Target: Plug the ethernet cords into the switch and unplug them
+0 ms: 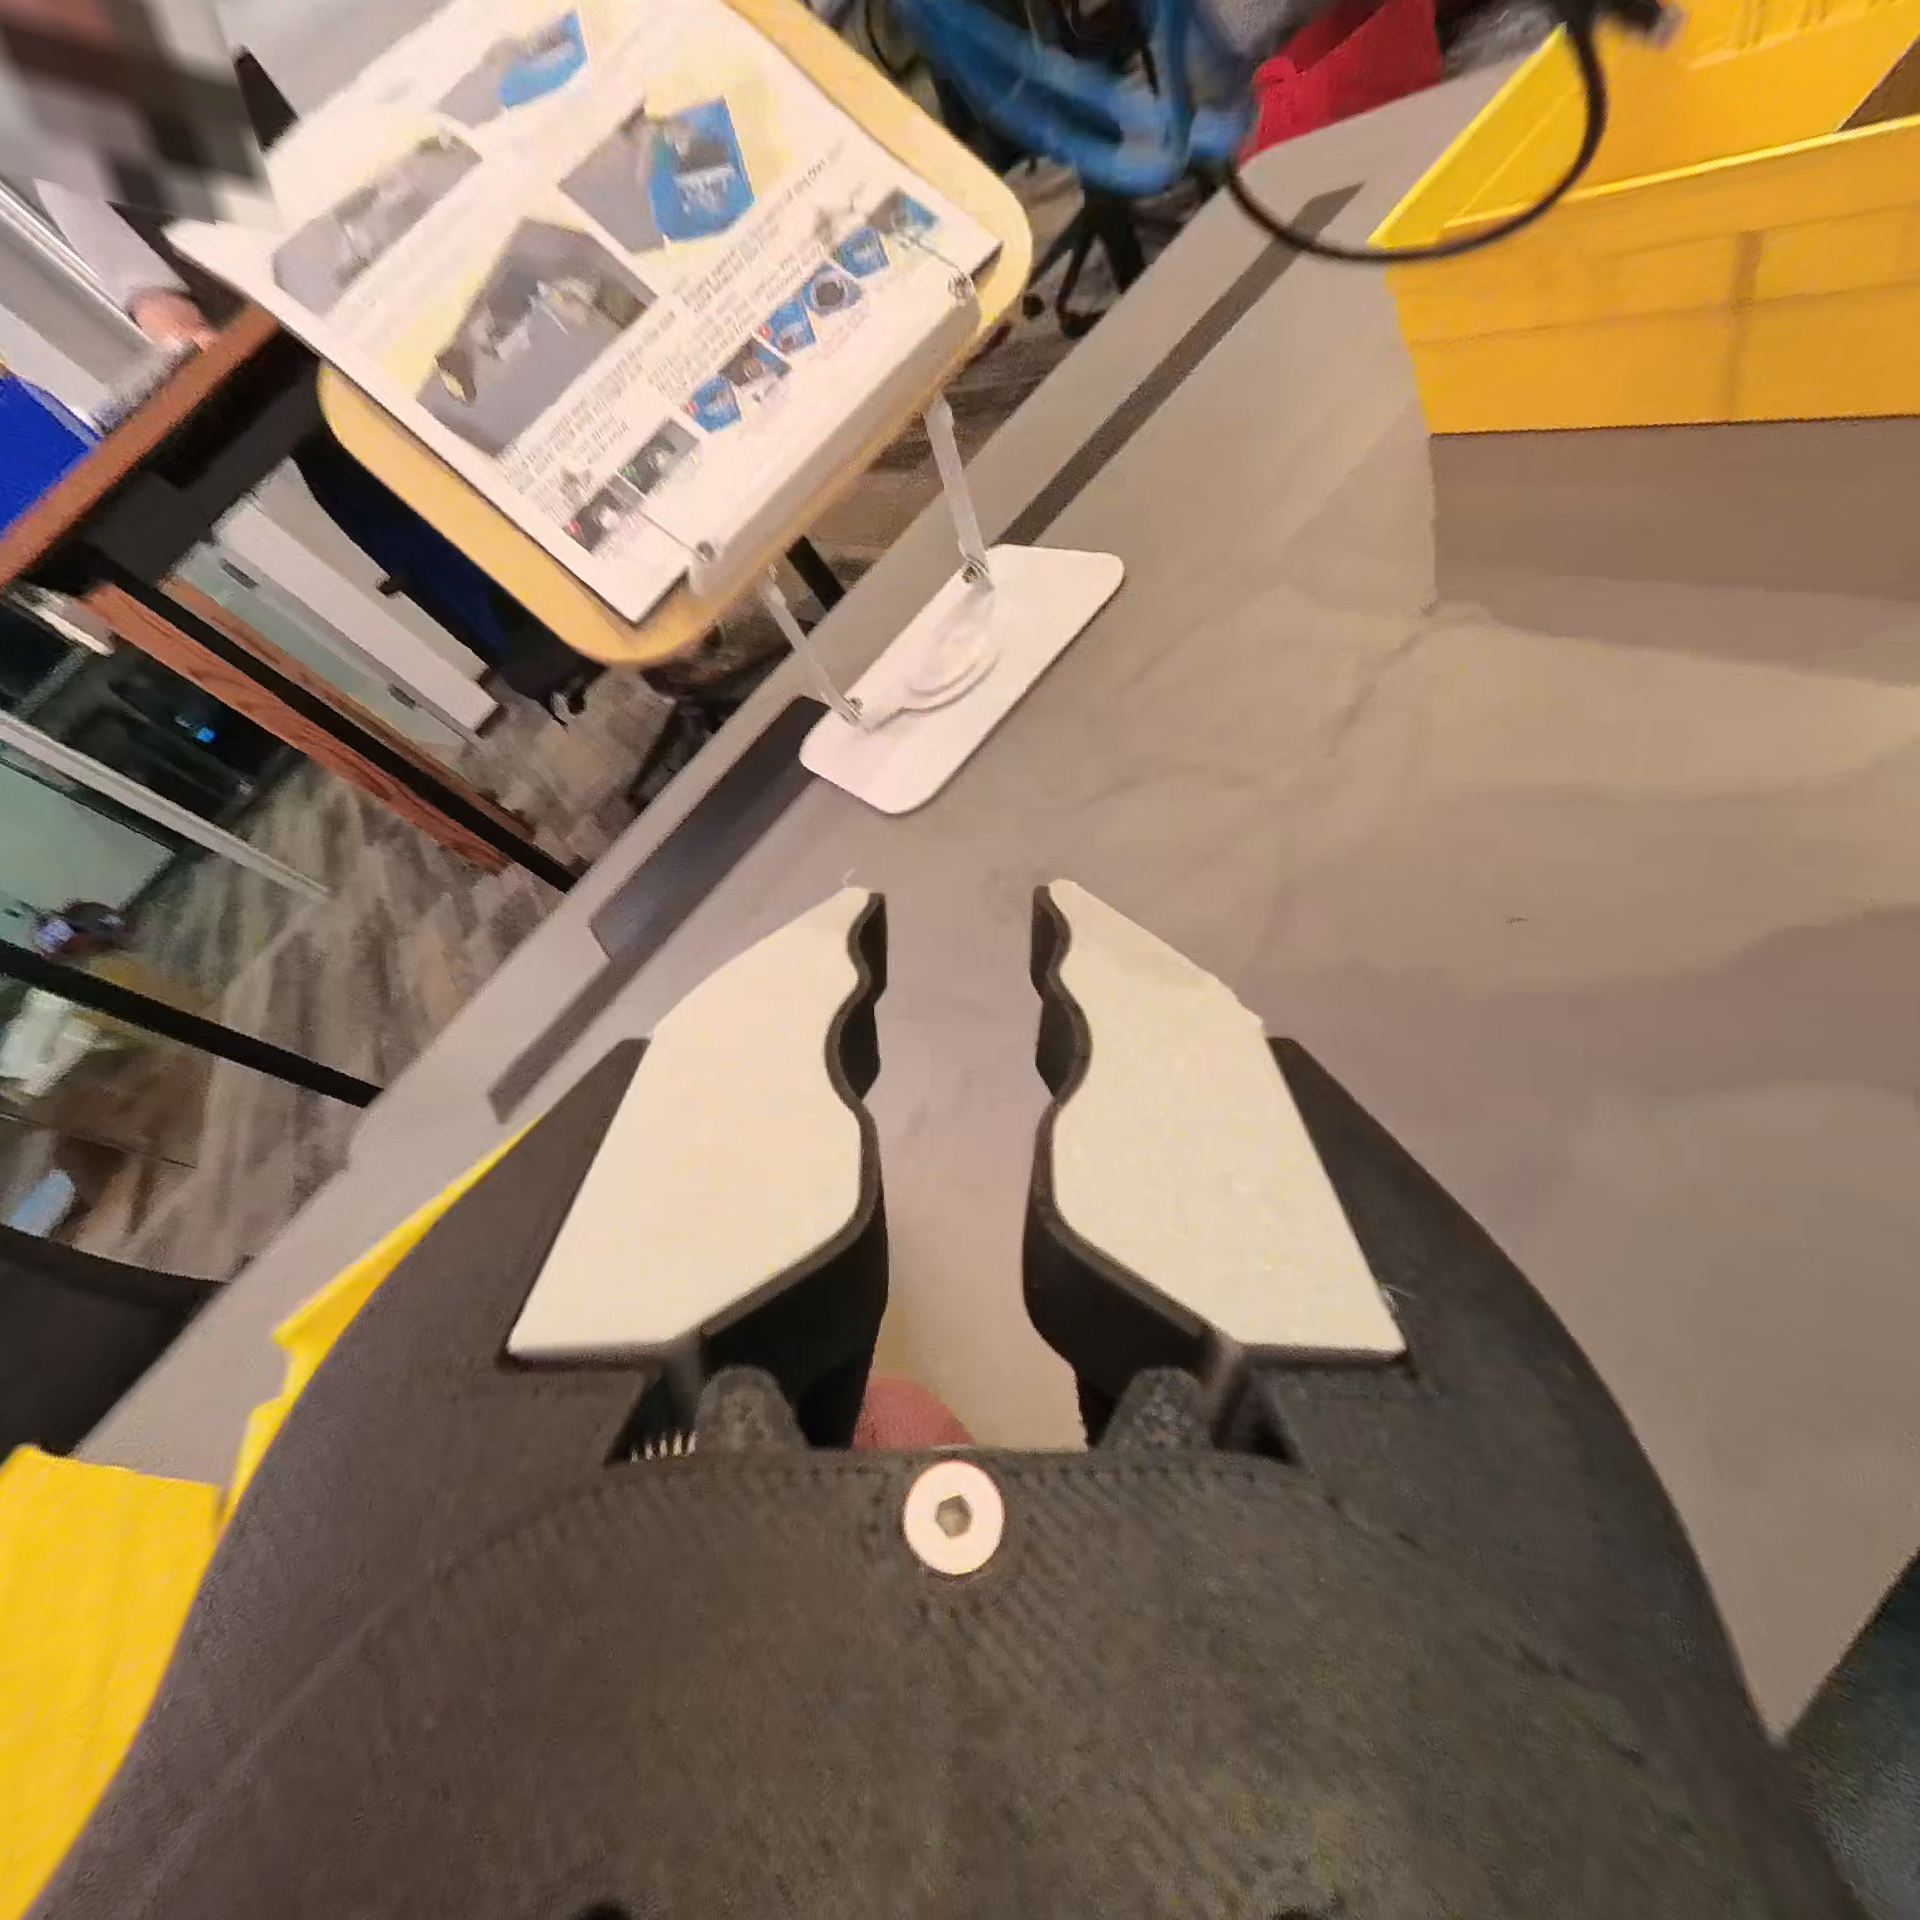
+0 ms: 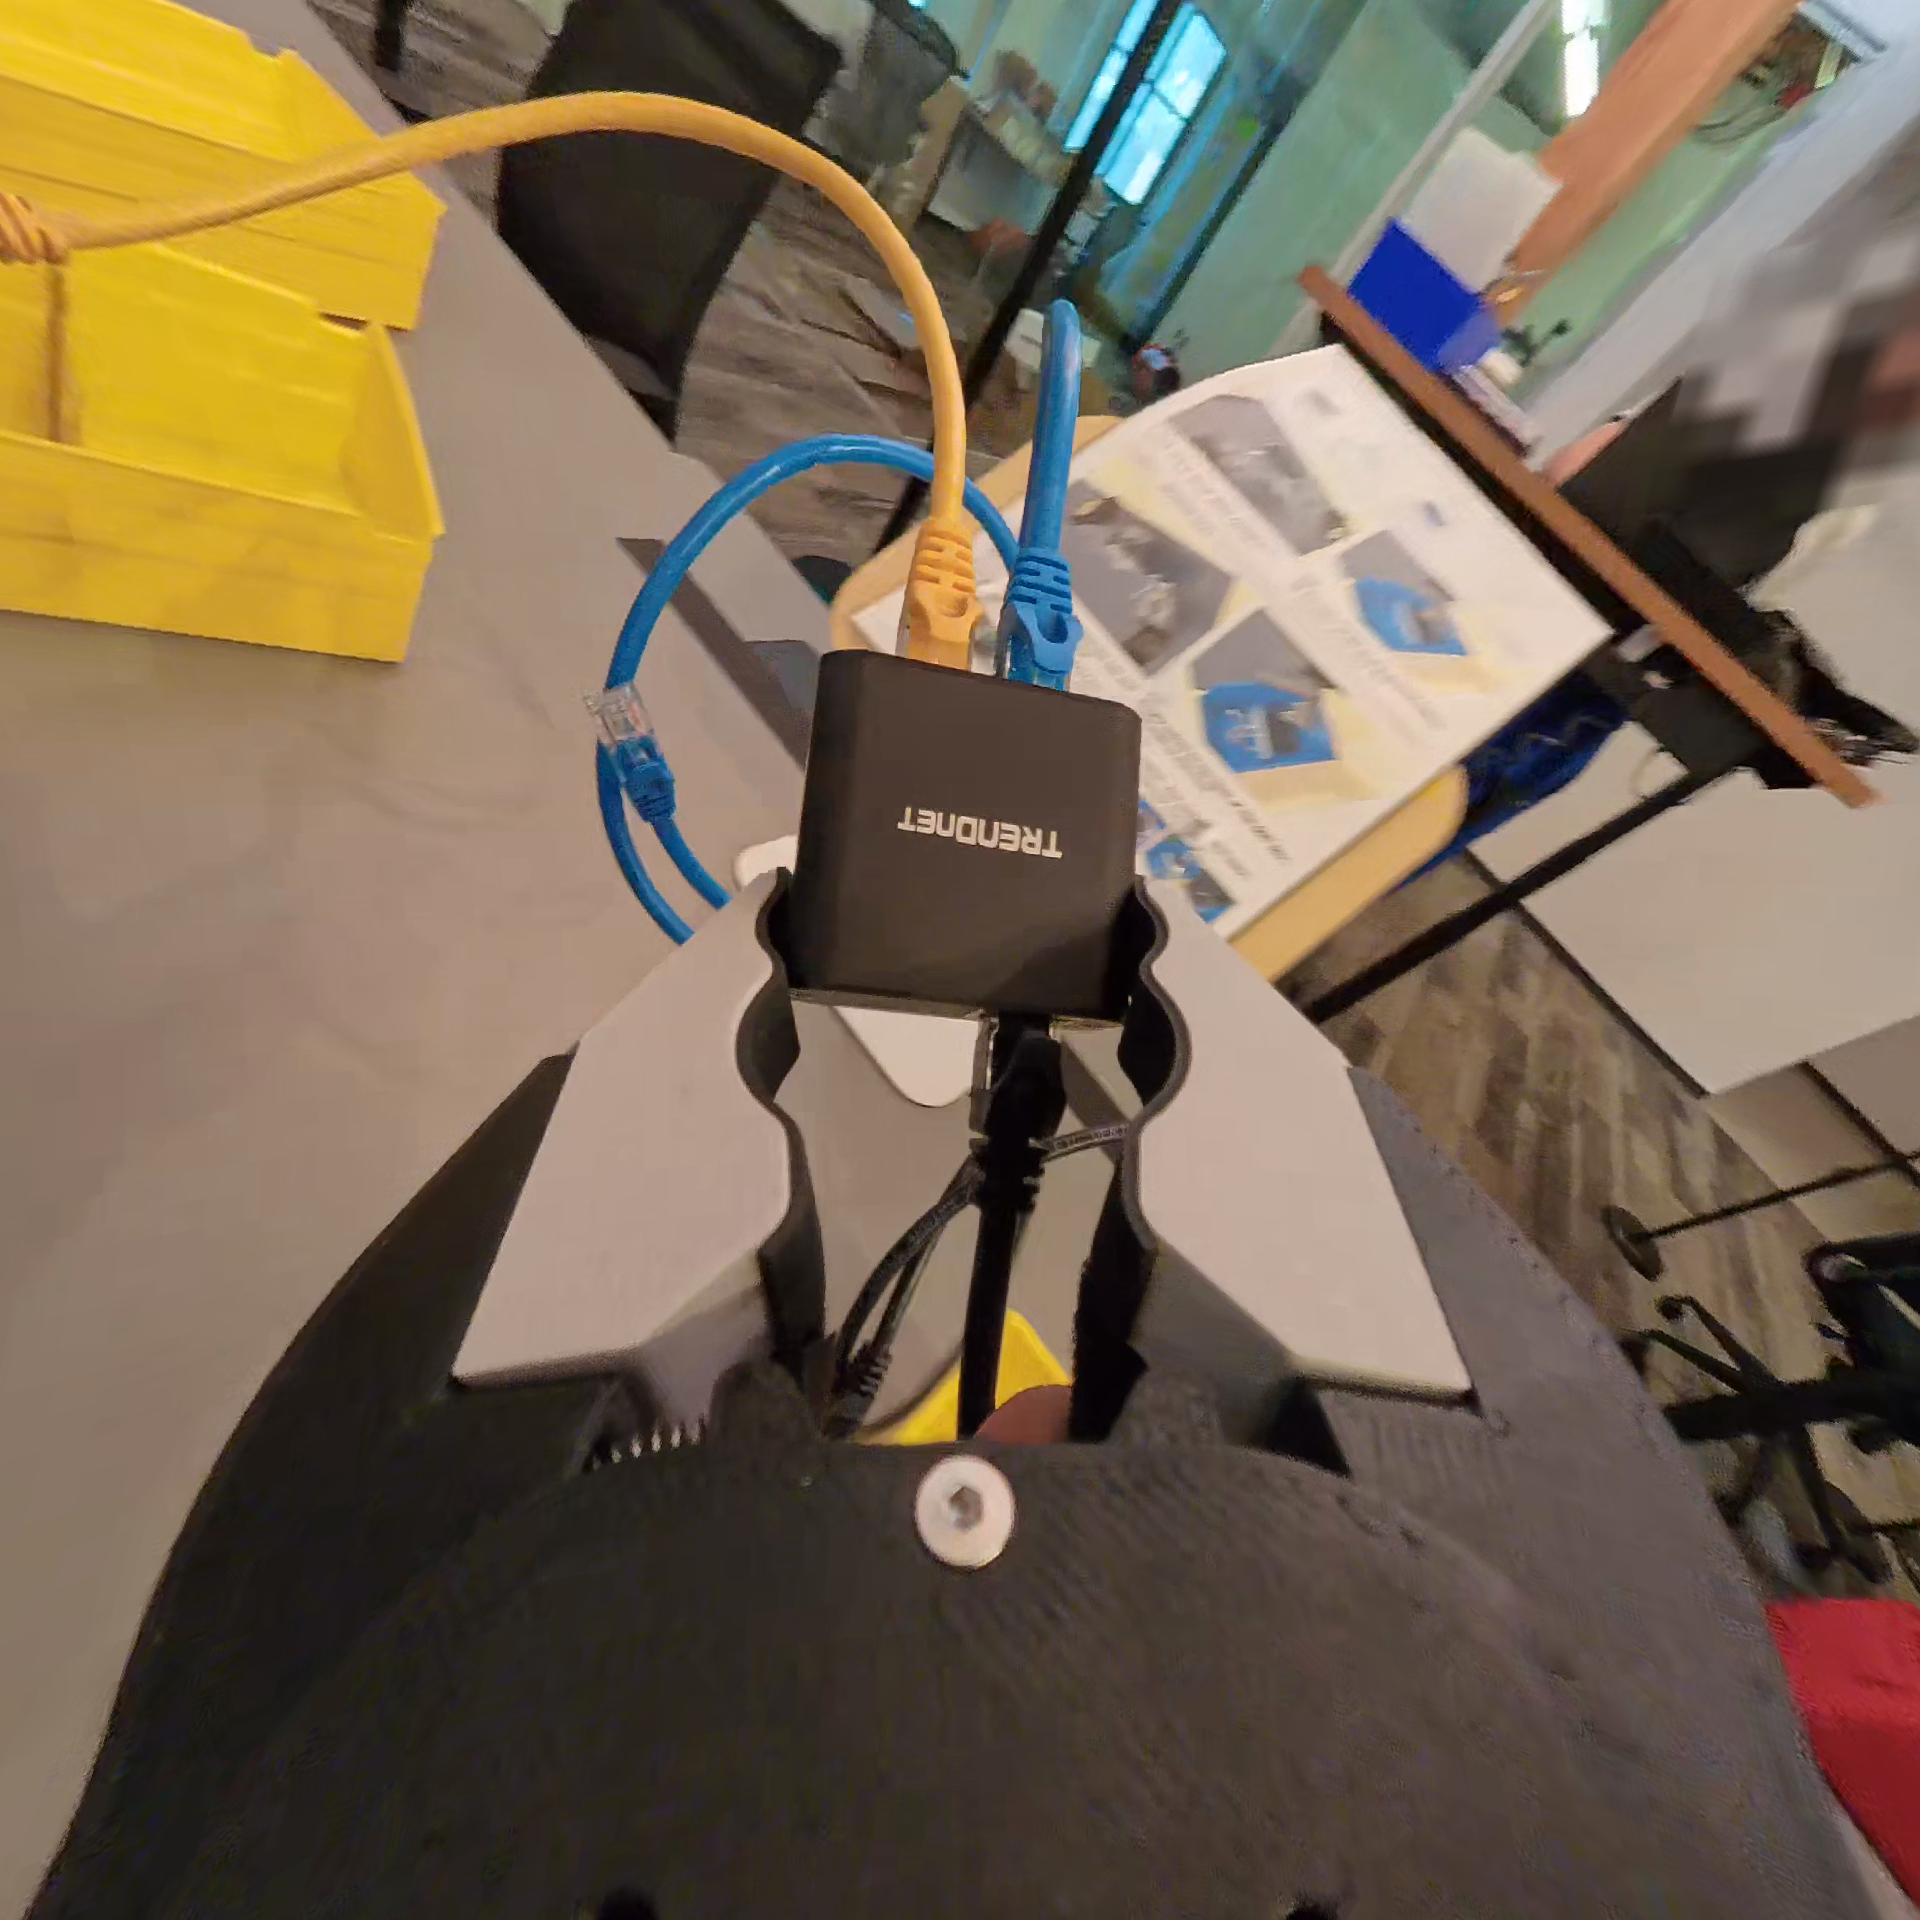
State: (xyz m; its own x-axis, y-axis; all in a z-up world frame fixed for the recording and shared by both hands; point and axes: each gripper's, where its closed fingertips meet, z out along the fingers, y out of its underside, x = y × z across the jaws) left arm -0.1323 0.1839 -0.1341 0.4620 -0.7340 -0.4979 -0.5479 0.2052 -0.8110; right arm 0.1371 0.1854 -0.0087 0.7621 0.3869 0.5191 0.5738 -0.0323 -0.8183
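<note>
The grey table (image 2: 260,883) carries everything, and the black switch (image 2: 966,831) is held up above it, clamped at its near end between the fingers of the right gripper (image 2: 961,956); the jaws are closed only as far as the box's width and press its two side walls. Left of the switch sit the yellow bins (image 2: 208,499); behind and to its right stands the printed instruction sheet on its stand (image 2: 1299,623). On the switch's far face a yellow cord (image 2: 940,597) and a blue cord (image 2: 1039,613) are plugged in side by side. The blue cord loops round to the left of the switch, and its free plug (image 2: 623,722) hangs there unconnected. A black lead (image 2: 1003,1195) leaves the switch's near face and runs between the fingers.

The left gripper (image 1: 958,904) hovers over bare table in its own view, partly open and holding nothing.

The switch looks light, rigid and smooth-sided, so it could twist in the grip when a plug is pulled. The cords are springy; each is best taken by its stiff ribbed boot just behind the clip, probably with the latch pressed, not by the soft cable
</note>
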